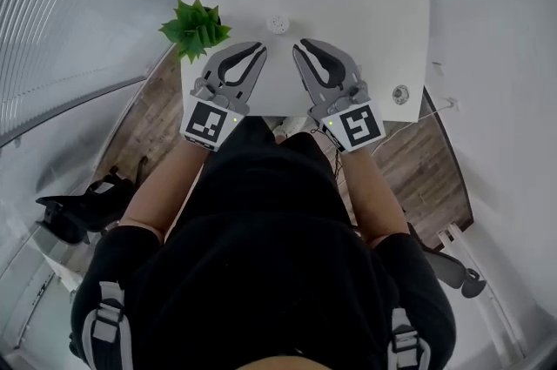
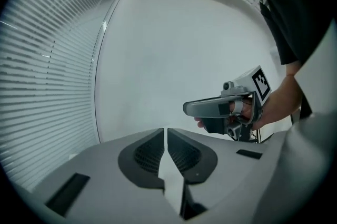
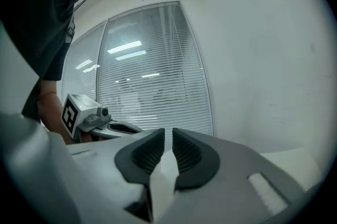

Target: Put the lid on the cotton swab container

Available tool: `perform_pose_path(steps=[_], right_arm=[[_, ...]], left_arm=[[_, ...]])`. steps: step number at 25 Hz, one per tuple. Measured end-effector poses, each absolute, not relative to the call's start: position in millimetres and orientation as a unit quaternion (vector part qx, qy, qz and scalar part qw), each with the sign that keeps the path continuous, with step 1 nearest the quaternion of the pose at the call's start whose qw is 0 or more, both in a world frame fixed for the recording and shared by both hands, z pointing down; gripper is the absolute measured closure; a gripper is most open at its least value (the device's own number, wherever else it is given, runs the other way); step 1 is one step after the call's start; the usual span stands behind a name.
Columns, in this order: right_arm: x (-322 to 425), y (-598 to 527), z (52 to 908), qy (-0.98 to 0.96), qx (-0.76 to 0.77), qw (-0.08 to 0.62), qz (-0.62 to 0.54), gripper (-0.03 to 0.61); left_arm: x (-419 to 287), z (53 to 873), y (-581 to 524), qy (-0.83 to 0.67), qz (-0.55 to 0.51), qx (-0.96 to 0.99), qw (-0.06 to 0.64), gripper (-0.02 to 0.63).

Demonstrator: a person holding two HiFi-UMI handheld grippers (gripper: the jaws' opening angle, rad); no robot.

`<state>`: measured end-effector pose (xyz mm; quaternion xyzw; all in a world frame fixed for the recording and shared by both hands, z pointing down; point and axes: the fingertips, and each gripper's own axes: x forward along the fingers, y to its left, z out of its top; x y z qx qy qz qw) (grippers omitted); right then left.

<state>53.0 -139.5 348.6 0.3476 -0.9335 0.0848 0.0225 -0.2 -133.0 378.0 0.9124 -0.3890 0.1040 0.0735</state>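
Note:
A small round white container (image 1: 277, 23) stands on the white table (image 1: 365, 3), just beyond both grippers. From above I cannot tell whether its lid is on. Both grippers are held up off the table, side by side, pointing roughly level. My left gripper (image 1: 259, 49) is shut, its jaws nearly touching with nothing between them (image 2: 165, 136). My right gripper (image 1: 298, 49) is shut and empty too (image 3: 168, 138). Each gripper view shows the other gripper, the right gripper (image 2: 221, 109) and the left gripper (image 3: 89, 117), against a wall and window blinds, not the table.
A green potted plant (image 1: 195, 27) sits at the table's left edge. A small round white object with a dark centre (image 1: 400, 94) lies near the right edge. Wooden floor (image 1: 148, 124) and a dark chair (image 1: 78, 207) flank the person's body.

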Motion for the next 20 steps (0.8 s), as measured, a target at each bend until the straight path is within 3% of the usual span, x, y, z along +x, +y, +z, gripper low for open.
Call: perform_pose_path(steps=[7, 20], right_arm=[[59.2, -108.3, 295.2, -0.944, 0.326, -0.001, 0.06, 0.568], [67.8, -81.1, 249.8, -0.947, 0.316, -0.02, 0.044, 0.568]], left_arm=[[3.1, 303.0, -111.5, -0.396, 0.076, 0.915, 0.025, 0.604], [1.5, 245.9, -79.8, -0.416, 0.055, 0.908, 0.0, 0.604]])
